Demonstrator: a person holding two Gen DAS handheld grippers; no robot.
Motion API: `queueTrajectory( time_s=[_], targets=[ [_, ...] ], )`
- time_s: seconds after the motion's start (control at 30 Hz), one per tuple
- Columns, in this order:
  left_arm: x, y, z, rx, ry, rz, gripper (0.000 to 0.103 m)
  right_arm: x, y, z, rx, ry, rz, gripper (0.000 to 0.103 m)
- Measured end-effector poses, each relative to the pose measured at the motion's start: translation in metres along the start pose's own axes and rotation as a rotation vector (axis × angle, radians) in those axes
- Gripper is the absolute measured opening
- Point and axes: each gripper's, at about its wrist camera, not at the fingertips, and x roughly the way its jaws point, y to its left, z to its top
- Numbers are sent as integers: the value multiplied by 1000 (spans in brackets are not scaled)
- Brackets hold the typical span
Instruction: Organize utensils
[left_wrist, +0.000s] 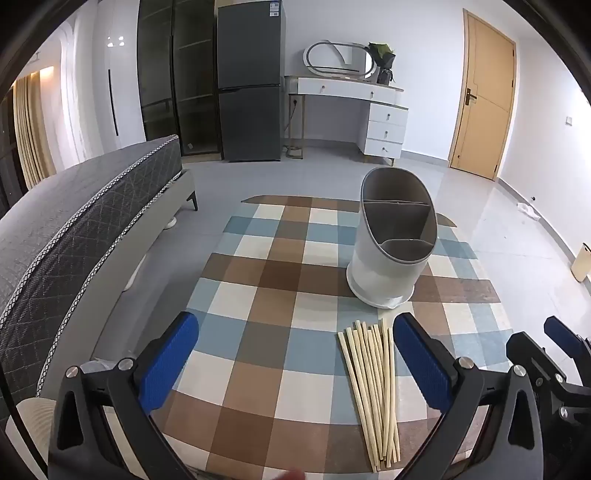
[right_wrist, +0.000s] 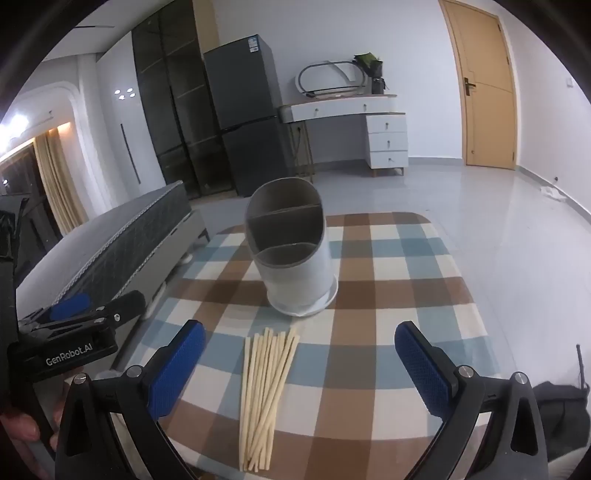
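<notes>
You are holding the left gripper (left_wrist: 295, 354) and right gripper (right_wrist: 299, 358) spread wide and empty above the checkered table (right_wrist: 406, 295). The chopsticks (right_wrist: 264, 398) are lying bundled near its front edge, before the utensil holder (right_wrist: 291, 258). Likely light, stiff and slippery; pinch mid-length.

Checked tablecloth-covered table (left_wrist: 258, 280), pale chopstick bundle (left_wrist: 373, 391) lying flat, upright divided holder (left_wrist: 388, 254)
</notes>
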Motion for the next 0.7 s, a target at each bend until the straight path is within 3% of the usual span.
queueTrajectory(
  time_s=[0.13,0.27,0.7],
  targets=[
    [1,-13,1,37,14,42,102,-3,0,-2,-1,-3,2,103],
    [0,2,3,-19,11,-5,102,-3,-3,2,5,-4,8,103],
    [6,0,-3,-21,26,-12,102,-7,-6,2,28,-20,-10,103]
  ],
)
